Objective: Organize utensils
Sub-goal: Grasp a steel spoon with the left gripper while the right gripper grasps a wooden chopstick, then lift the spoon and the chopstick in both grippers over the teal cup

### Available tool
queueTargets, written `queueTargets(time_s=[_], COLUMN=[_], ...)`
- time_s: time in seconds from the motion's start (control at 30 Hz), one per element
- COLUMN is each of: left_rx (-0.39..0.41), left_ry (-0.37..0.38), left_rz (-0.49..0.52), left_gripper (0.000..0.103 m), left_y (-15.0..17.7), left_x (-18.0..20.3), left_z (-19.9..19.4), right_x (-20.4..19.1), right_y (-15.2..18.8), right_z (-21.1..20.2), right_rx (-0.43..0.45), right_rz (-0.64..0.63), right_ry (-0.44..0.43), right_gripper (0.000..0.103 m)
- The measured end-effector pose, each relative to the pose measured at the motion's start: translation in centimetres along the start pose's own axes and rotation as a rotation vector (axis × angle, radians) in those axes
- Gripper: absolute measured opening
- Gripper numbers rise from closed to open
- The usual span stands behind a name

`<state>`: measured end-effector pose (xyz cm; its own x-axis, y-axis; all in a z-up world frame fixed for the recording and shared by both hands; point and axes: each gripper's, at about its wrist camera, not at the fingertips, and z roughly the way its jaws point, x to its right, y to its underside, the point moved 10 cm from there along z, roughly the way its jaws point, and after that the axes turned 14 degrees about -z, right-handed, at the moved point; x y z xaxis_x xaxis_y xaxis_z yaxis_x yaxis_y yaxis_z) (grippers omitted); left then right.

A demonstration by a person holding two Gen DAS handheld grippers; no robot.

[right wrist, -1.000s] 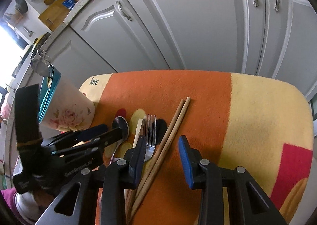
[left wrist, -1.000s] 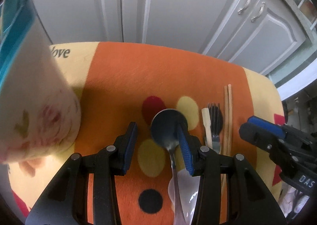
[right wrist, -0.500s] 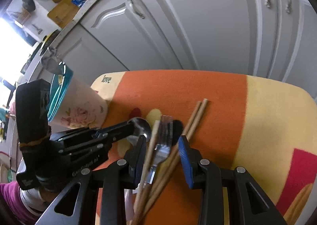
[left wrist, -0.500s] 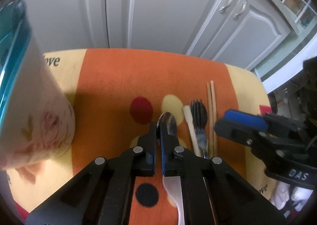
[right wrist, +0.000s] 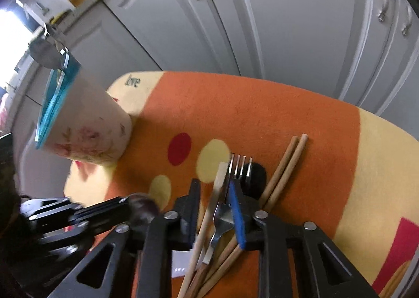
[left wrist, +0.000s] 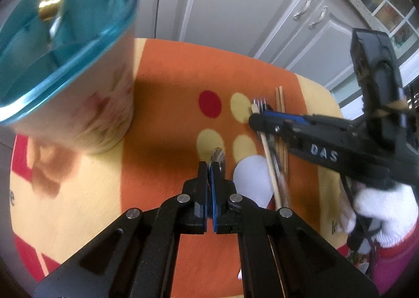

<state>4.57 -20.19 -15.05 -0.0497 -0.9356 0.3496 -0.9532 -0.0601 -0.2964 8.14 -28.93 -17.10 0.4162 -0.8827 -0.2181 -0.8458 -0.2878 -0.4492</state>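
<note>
Now the left gripper (left wrist: 209, 167), wide apart a second ago, is pinched tight on the spoon (left wrist: 218, 156) and has lifted it off the mat (right wrist: 262, 104) toward the cup (left wrist: 78, 104). That's one utensil on its way. The right gripper (right wrist: 213, 193) has narrowed around the fork (right wrist: 239, 167) and pale stick (right wrist: 218, 182), jaws not yet clamped; the chopsticks (right wrist: 285, 164) lie just outside. The cup already holds some metal utensils, blurred.
</note>
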Motion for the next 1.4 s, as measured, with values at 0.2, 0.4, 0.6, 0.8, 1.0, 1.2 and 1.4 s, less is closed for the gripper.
queueTargets(time_s=[0.2, 0.4, 0.6, 0.8, 1.0, 1.2, 1.4], left_rx=[0.019, 0.050, 0.100, 0.148, 0.197, 0.295, 0.408], left_ry=[0.015, 0.049, 0.073, 0.100, 0.119, 0.106, 0.054], left_rz=[-0.015, -0.015, -0.004, 0.008, 0.000, 0.003, -0.013], left_gripper=[0.001, 0.001, 0.001, 0.001, 0.001, 0.001, 0.001], left_y=[0.1, -0.4, -0.8, -1.0, -1.9, -4.5, -8.6], left_x=[-1.2, -1.4, -1.4, -1.3, -1.8, -3.1, -5.4], left_z=[-1.8, -4.5, -7.9, -11.1, -14.6, -19.0, -22.7], right_x=[-0.9, -1.8, -3.2, -5.1, -7.3, -9.2, -11.4], right_y=[0.1, 0.1, -0.3, -1.3, -2.2, -3.6, -7.0], right_z=[-0.7, -4.9, -8.4, -11.2, -13.7, -16.2, -19.0], right_rx=[0.003, 0.099, 0.186, 0.241, 0.286, 0.332, 0.406], right_rz=[-0.054, 0.007, 0.020, -0.020, -0.080, -0.118, -0.146], right_ry=[0.010, -0.069, -0.113, -0.104, -0.085, -0.089, -0.095], right_gripper=[0.006, 0.006, 0.006, 0.006, 0.006, 0.006, 0.006])
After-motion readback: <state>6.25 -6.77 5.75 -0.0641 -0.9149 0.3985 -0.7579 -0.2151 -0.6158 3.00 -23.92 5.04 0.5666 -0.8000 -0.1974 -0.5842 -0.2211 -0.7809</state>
